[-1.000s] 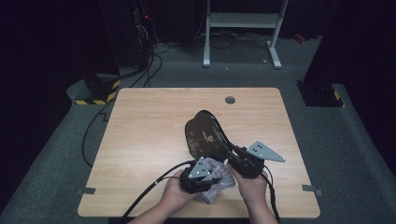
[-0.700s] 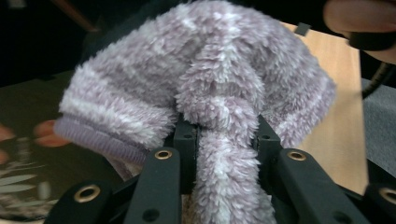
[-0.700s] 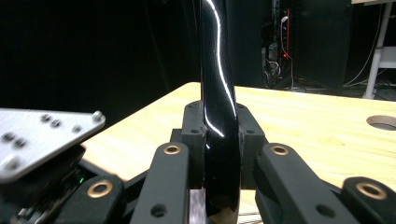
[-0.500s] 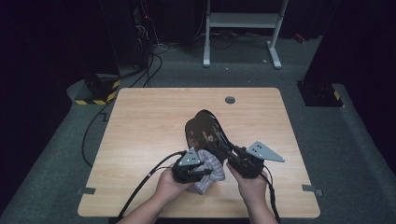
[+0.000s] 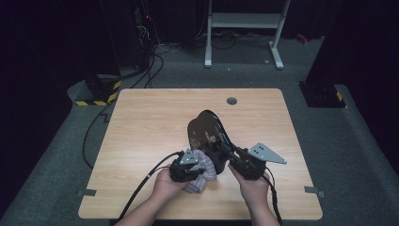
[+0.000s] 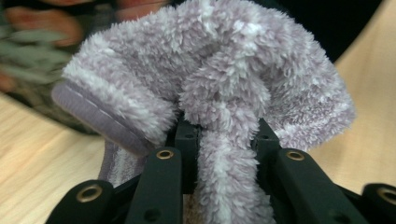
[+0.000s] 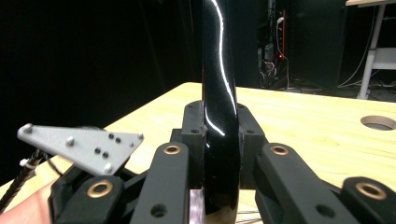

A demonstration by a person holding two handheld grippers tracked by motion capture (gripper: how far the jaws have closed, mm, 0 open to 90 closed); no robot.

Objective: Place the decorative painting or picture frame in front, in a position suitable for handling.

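Observation:
A fuzzy lilac-and-white striped sock (image 5: 201, 175) is bunched between the jaws of my left gripper (image 5: 194, 167), which is shut on it near the table's front middle. In the left gripper view the sock (image 6: 210, 70) bulges over the left gripper (image 6: 224, 135), with its hemmed cuff at the left. My right gripper (image 5: 225, 145) is shut on the rim of a glossy black dish (image 5: 204, 131) with a patterned inner face, held tilted up on edge. In the right gripper view the dish (image 7: 217, 65) stands edge-on between the jaws of the right gripper (image 7: 218, 122). The sock lies against the dish's lower edge.
The wooden table (image 5: 141, 132) has a round cable hole (image 5: 231, 100) near its far edge. Beyond it on the dark floor stand a white metal frame (image 5: 244, 28), loose cables and a yellow-black striped block (image 5: 96, 94).
My left gripper has shifted a little to the left and away from the front edge, carrying the sock along the dish's lower edge. The right gripper and dish have stayed put.

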